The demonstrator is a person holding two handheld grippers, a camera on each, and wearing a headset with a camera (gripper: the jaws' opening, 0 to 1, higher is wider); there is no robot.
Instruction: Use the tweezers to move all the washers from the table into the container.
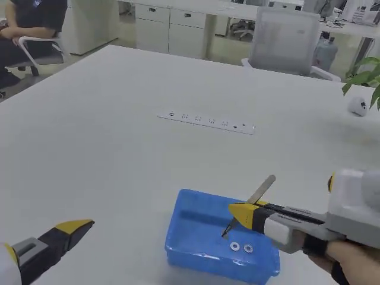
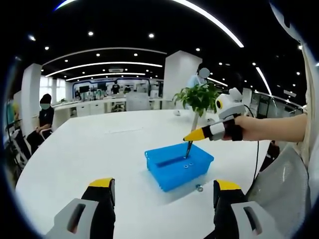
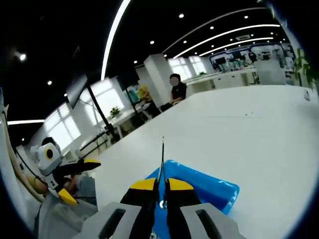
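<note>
A blue container (image 1: 196,228) sits near the table's front edge with two washers (image 1: 235,246) on its floor. My right gripper (image 1: 233,209) is shut on the tweezers (image 1: 261,190), whose dark tips (image 1: 225,234) point down into the container, just left of the washers. In the right gripper view the tweezers (image 3: 162,154) stick out from the closed jaws (image 3: 162,185) above the container (image 3: 209,186). My left gripper (image 1: 41,240) hangs open at the lower left, empty. In the left gripper view one washer (image 2: 199,188) lies on the table beside the container (image 2: 172,177).
A white power strip (image 1: 206,122) lies across the middle of the table. A grey chair (image 1: 284,41) stands at the far side, a plant (image 1: 363,77) and a small white object (image 1: 358,105) at the right. A person (image 1: 29,24) sits at the far left.
</note>
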